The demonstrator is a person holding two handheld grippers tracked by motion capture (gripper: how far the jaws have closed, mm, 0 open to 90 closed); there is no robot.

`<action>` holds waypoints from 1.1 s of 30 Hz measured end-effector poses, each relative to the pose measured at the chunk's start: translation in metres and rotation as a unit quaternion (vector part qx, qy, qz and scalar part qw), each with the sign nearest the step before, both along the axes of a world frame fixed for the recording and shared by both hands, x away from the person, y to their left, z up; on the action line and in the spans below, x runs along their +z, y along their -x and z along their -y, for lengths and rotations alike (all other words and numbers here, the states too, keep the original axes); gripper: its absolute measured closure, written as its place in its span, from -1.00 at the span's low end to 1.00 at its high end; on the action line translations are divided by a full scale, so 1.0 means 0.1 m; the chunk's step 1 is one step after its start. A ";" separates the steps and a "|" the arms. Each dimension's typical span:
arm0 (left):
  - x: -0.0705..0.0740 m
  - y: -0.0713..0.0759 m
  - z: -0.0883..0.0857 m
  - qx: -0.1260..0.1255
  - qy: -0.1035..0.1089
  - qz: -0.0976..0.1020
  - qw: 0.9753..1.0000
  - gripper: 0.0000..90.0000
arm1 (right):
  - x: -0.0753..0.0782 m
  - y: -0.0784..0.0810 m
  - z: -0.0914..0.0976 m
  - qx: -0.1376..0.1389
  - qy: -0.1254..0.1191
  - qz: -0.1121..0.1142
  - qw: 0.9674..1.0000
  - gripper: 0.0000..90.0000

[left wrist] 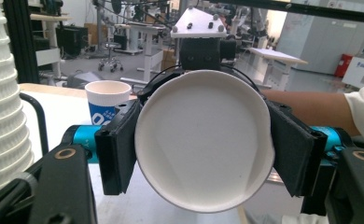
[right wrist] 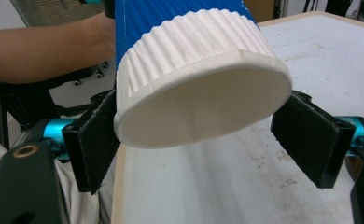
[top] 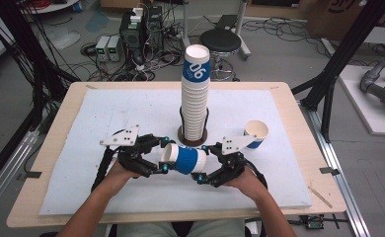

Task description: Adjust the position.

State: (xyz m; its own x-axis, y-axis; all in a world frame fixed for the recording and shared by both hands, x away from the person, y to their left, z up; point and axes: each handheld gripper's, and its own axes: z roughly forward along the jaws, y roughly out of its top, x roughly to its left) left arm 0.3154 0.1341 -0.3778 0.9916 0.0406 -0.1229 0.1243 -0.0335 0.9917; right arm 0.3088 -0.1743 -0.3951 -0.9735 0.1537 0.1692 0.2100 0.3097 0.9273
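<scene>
**Cup held level between both grippers — transfer of grip**

Between the two grippers, above the white mat (top: 106, 187), a blue-and-white paper cup (top: 183, 159) is being held on its side. Its open rim is being clamped by the left gripper (top: 162, 156): in the left gripper view both pads (left wrist: 117, 151) are pressing on the rim (left wrist: 201, 140), which is being squeezed slightly out of round. The right gripper (top: 203, 163) is standing at the cup's base end with its jaws spread wide; in the right gripper view the near pad (right wrist: 96, 140) is lying against the cup wall, while the far pad (right wrist: 311, 140) is standing clear of the base (right wrist: 203, 109). The cup is judged to be carried by the left gripper alone.

Beyond the jaws, the tall cup stack (top: 195, 94) is standing upright, and a single cup (top: 256, 133) is standing just behind the right gripper.

Judgement: squeeze on the rim is best kept light, since paper is creasing easily. The cup axis is best kept level and in line with the right jaws before any closing is being attempted.
</scene>
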 end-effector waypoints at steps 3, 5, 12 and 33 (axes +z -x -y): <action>0.00 0.01 0.00 -0.003 0.003 0.001 1.000 -0.29 | 0.00 0.01 -0.01 0.010 -0.001 0.004 1.000 -0.55; 0.00 0.00 0.00 -0.004 0.006 -0.002 1.000 -0.29 | 0.01 0.00 0.02 0.014 -0.005 0.007 1.000 -0.49; 0.00 0.00 -0.01 -0.004 0.004 0.001 1.000 -0.28 | 0.04 -0.01 0.06 0.017 -0.012 0.008 1.000 -0.37; 0.10 0.02 -0.02 0.053 -0.086 -0.020 0.995 -0.52 | 0.09 -0.05 0.14 0.007 0.031 -0.004 0.999 -0.26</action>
State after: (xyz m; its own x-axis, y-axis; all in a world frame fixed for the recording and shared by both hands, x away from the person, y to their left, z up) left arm 0.3137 0.1357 -0.3682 0.9752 0.1683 -0.1438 0.1749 -0.1874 0.9666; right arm 0.3139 -0.1884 -0.3866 -0.9744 0.1495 0.1681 0.2127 0.3690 0.9048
